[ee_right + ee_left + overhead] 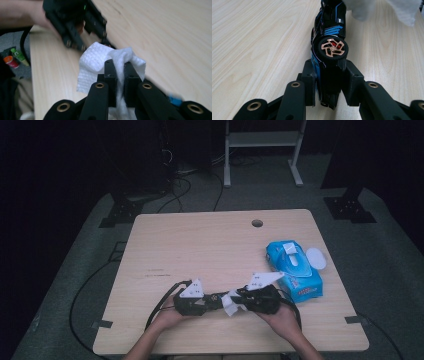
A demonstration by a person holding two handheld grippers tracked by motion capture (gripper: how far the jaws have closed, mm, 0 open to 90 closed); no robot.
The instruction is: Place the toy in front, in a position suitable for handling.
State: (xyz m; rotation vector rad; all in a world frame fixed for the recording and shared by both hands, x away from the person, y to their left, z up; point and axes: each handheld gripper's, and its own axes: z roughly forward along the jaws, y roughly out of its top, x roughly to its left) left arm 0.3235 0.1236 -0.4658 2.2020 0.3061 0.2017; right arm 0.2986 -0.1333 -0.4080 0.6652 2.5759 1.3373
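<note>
While our left gripper [329,82] clamps the hard, slippery toy car [329,45] by its sides above the table [200,245], our right gripper [120,75] pinches the soft, light wipe [100,60] just beside it.

Bare table [200,240] ahead; wipes pack [295,270] blocks the right.

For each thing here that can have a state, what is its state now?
Toy car: clamped on its side in left gripper.
White wipe: crumpled, pinched by right gripper.
Wipes pack: lying flat on the table, lid flipped open.
</note>
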